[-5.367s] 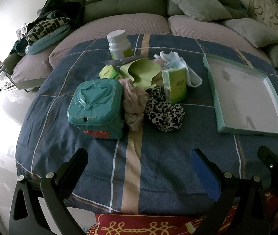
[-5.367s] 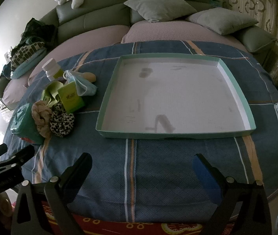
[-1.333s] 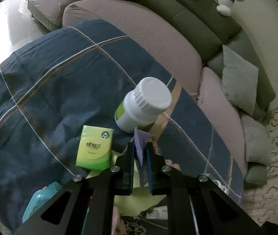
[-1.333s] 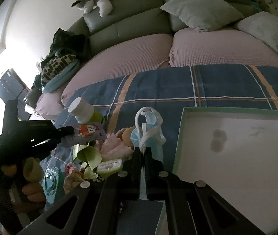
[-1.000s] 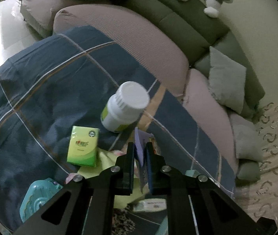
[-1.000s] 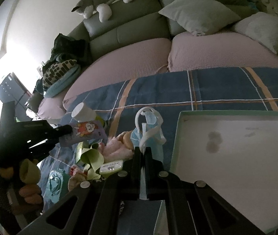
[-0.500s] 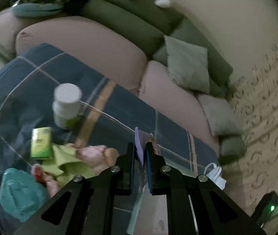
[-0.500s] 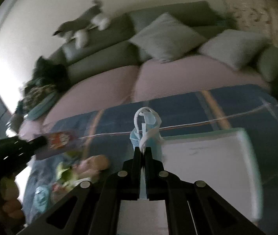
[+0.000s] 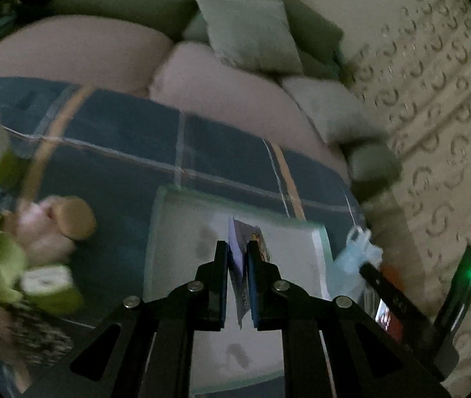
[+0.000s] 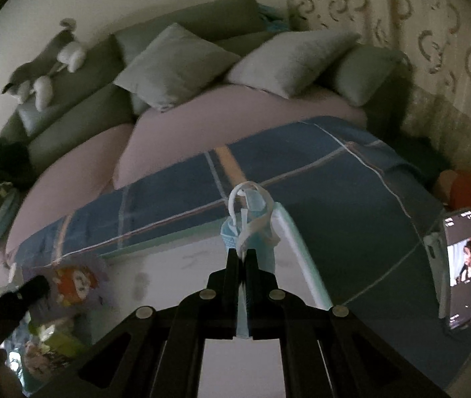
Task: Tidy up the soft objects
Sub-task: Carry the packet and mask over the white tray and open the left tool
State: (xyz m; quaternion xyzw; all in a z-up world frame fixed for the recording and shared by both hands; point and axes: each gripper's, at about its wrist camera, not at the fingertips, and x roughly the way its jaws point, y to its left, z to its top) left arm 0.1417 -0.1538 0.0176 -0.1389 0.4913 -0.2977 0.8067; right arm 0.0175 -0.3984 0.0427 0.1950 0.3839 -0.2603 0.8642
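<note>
Both hand-held grippers carry items over the tray (image 9: 155,232).
Left hand-held gripper (image 9: 237,252) clamps a packet (image 9: 240,248) above the tray; right hand-held gripper (image 10: 242,255) pinches a mask (image 10: 252,229) over the tray's far rim.

Left wrist view: taken from behind the left gripper (image 9: 237,248), angled down and close over the mint-rimmed tray (image 9: 155,232) on the plaid blanket (image 9: 119,146), the sofa beyond. Right wrist view: taken from behind the right gripper (image 10: 242,255), angled down over the tray's right rim (image 10: 296,242). Shared by both: tray, blanket, grey cushion (image 9: 248,33) (image 10: 175,63), patterned wall; each gripper is caught in the other's view.
</note>
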